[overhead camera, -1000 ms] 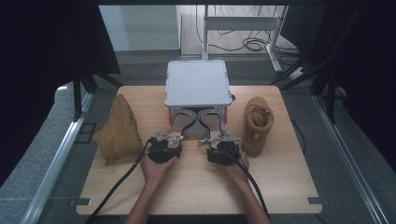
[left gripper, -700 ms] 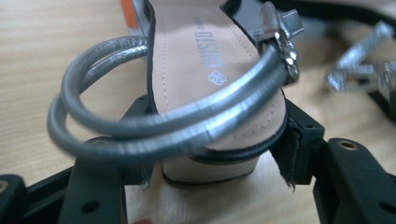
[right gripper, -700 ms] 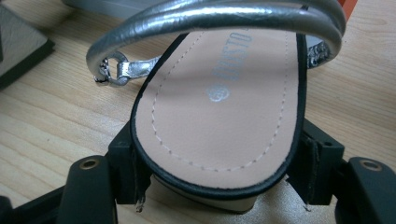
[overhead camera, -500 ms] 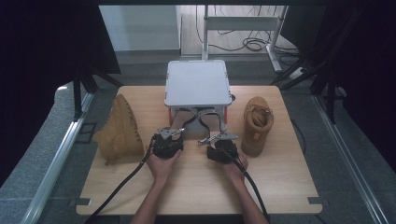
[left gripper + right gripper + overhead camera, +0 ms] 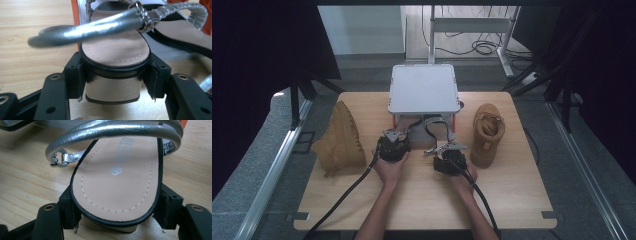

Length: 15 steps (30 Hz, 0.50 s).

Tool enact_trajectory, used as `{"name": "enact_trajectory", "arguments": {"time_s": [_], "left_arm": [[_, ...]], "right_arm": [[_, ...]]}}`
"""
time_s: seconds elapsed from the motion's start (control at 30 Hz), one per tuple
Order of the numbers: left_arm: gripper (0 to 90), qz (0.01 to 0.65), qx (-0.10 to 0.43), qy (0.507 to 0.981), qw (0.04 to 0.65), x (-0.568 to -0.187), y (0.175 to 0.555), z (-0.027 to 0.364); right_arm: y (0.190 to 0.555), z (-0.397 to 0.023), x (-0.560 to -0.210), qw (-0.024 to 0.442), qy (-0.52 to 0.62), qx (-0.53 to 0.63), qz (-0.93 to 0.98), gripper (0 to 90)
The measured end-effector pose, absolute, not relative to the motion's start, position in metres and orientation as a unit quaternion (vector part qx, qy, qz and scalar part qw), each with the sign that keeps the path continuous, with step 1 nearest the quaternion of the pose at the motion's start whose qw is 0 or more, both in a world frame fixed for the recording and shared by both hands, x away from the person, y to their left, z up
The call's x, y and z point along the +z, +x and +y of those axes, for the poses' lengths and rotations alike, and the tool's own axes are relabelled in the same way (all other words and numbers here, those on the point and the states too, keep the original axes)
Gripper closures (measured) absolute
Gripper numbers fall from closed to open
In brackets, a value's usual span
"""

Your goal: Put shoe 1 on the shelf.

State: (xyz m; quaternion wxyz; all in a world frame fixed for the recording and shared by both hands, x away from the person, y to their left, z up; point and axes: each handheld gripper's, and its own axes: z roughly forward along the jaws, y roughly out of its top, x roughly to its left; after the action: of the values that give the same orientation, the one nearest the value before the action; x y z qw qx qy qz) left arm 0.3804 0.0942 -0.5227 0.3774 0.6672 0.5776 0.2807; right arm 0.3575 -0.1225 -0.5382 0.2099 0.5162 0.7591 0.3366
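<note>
Blurred silver strap (image 5: 85, 31); sandal fronts beneath the grey box (image 5: 423, 89)

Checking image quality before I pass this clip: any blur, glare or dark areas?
Left gripper view: silver strap up close is smeared, sandal heel sharp. Right gripper view: sheen on the strap, insole print legible. High view: table evenly lit, surroundings nearly black.

Lab: black curtains (image 5: 257, 60), floor cables (image 5: 472, 47)
</note>
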Motion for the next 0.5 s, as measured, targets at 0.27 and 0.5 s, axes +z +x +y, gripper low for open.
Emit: {"name": "enact_trajectory", "arguments": {"time_s": [0.27,0.5], "left_arm": [[42.1,0.587,0.306,0.648,0.377,-0.524,0.398,0.086],[42.1,0.59,0.312,0.646,0.371,-0.527,0.406,0.083]], "right_arm": [[0.357,-0.123,-0.538,0.208,0.517,0.334,0.76,33.8],[0.357,-0.124,-0.537,0.208,0.517,0.333,0.761,34.0]]}}
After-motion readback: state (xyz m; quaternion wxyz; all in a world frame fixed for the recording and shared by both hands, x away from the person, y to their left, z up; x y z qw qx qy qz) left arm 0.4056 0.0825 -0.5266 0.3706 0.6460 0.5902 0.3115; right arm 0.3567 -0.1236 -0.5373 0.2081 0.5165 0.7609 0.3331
